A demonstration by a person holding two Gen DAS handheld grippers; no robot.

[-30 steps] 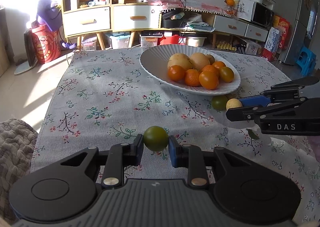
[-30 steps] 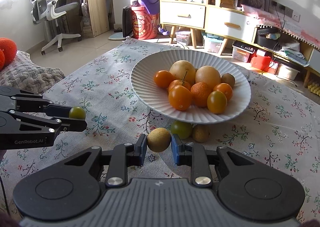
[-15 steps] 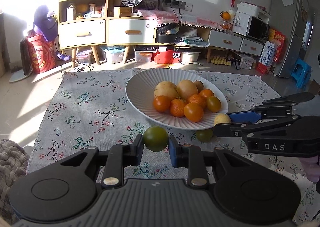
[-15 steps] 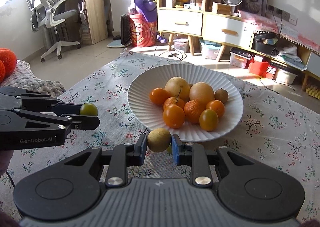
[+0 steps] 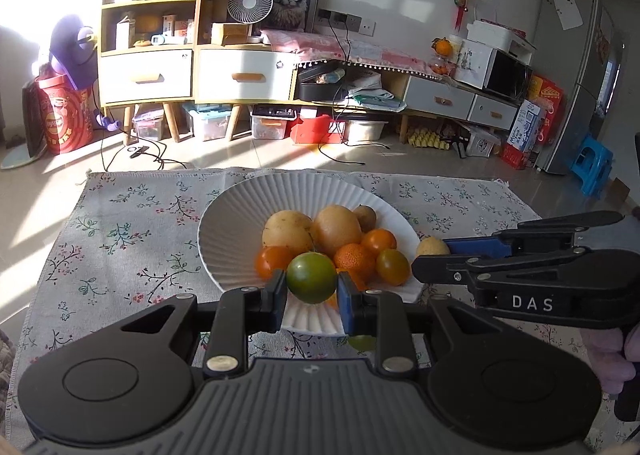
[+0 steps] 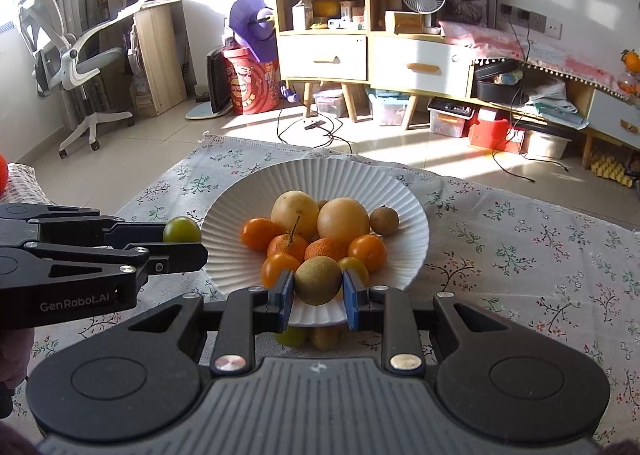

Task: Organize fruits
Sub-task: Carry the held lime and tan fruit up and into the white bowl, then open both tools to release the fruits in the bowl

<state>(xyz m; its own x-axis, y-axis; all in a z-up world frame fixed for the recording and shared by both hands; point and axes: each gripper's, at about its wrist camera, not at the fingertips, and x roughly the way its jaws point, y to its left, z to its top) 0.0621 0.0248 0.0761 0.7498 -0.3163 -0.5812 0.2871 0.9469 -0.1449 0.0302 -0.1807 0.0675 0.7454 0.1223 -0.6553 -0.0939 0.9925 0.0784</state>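
While piled fruit (image 6: 320,231) fills the plate (image 6: 404,191), two strays (image 6: 310,337) sit beside it

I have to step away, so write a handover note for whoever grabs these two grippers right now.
Left gripper: shut on a green fruit, near the plate's left rim.
Right gripper: shut on a brownish-yellow fruit, at the plate's near rim.
White ribbed plate: already holds a pile of orange and yellow fruits.
Left: set both held fruits in, then collect the two fruits on the floral cloth by the plate's near edge.
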